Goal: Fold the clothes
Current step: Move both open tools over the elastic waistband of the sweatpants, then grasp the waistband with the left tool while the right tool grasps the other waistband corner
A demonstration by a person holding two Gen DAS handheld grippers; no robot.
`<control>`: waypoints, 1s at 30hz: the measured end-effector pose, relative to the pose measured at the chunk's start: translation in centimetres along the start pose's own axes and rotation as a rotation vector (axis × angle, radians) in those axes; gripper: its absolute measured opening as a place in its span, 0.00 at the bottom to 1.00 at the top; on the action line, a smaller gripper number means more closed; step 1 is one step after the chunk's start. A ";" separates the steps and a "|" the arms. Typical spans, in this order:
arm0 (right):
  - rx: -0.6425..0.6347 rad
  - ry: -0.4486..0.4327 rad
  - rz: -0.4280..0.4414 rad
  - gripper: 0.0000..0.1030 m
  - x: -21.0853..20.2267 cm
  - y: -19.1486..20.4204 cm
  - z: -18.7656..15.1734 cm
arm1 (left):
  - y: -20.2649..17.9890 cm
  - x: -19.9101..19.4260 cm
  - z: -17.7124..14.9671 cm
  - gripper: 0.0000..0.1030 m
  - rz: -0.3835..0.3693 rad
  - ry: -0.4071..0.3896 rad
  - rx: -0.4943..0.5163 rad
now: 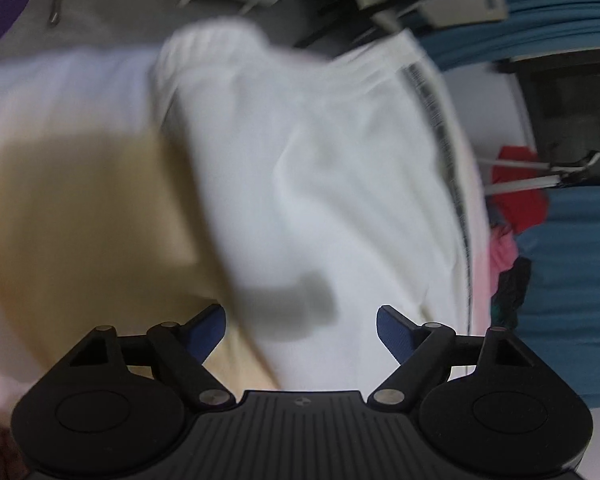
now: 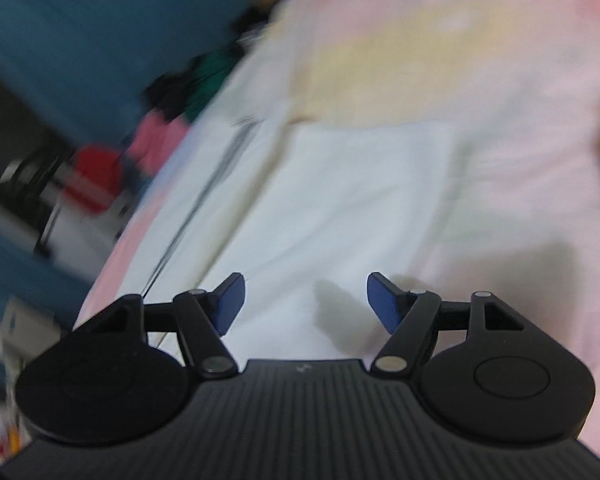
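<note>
A white garment (image 1: pixel 320 168) with a dark striped band along one edge lies spread on a pink and yellow bed sheet (image 1: pixel 80 220). My left gripper (image 1: pixel 300 330) is open and empty just above the cloth. In the right wrist view the same white garment (image 2: pixel 340 208) lies flat with its dark stripe at the left. My right gripper (image 2: pixel 305 304) is open and empty over its near end. Both views are blurred.
A heap of red, pink and dark clothes (image 1: pixel 516 208) lies at the bed's edge; it also shows in the right wrist view (image 2: pixel 140 152). Blue fabric (image 1: pixel 572 280) hangs beyond. White furniture and a metal stand (image 1: pixel 540 172) are at the side.
</note>
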State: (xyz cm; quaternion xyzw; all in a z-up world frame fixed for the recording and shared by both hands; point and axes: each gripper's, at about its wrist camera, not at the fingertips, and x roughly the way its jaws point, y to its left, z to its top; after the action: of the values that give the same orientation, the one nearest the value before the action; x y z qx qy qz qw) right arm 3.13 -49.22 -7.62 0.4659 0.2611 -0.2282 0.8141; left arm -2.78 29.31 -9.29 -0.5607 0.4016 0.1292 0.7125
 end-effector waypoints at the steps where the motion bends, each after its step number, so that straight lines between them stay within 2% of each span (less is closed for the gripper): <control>1: 0.058 -0.014 -0.010 0.69 -0.1 -1.1 0.3 | 0.2 0.2 0.0 0.81 -0.001 0.005 -0.013; 4: 0.162 -0.044 -0.053 0.69 0.0 -3.5 0.7 | 0.3 0.4 0.0 0.81 -0.008 0.007 -0.029; 7: 0.227 -0.031 -0.086 0.69 1.0 -5.0 0.9 | 0.3 0.6 0.2 0.79 -0.047 0.004 -0.029; 9: 0.255 0.001 -0.095 0.68 2.3 -5.6 1.0 | 0.2 0.8 0.4 0.71 -0.090 -0.003 -0.033; 11: 0.264 0.008 -0.080 0.68 3.7 -5.7 1.3 | 0.2 1.1 0.7 0.69 -0.107 -0.006 -0.047; 14: 0.236 -0.004 0.006 0.67 5.5 -5.5 2.4 | 0.4 1.5 1.5 0.58 -0.113 -0.005 -0.089; 17: 0.218 -0.007 0.043 0.55 7.3 -4.9 3.2 | 0.9 1.8 2.1 0.43 -0.121 -0.018 -0.125; 18: 0.214 -0.004 0.032 0.38 7.8 -4.7 3.2 | 1.0 1.7 2.1 0.37 -0.119 -0.026 -0.127; 19: 0.209 -0.002 0.020 0.27 8.2 -4.5 3.2 | 1.2 1.6 2.2 0.33 -0.117 -0.033 -0.128; 20: 0.195 -0.005 0.006 0.13 8.5 -4.2 3.3 | 1.2 1.5 2.2 0.23 -0.115 -0.039 -0.128; 23: 0.101 -0.080 -0.018 0.06 7.4 -3.2 3.5 | 1.3 0.9 2.1 0.17 -0.119 -0.052 -0.120; 25: 0.039 -0.155 -0.013 0.06 5.9 -2.5 3.6 | 1.1 0.2 1.7 0.16 -0.139 -0.067 -0.102; 27: -0.001 -0.214 0.002 0.06 4.4 -1.8 3.7 | 0.7 -1.0 1.3 0.09 -0.167 -0.094 -0.051; 30: -0.043 -0.291 0.023 0.06 2.2 -0.7 3.8 | -0.3 -3.4 0.7 0.09 -0.243 -0.145 0.019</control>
State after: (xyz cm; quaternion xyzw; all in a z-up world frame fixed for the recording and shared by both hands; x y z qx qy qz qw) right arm 5.21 -53.12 -7.86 0.4135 0.1400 -0.2783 0.8555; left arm -4.52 30.77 -6.61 -0.5876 0.2794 0.0783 0.7553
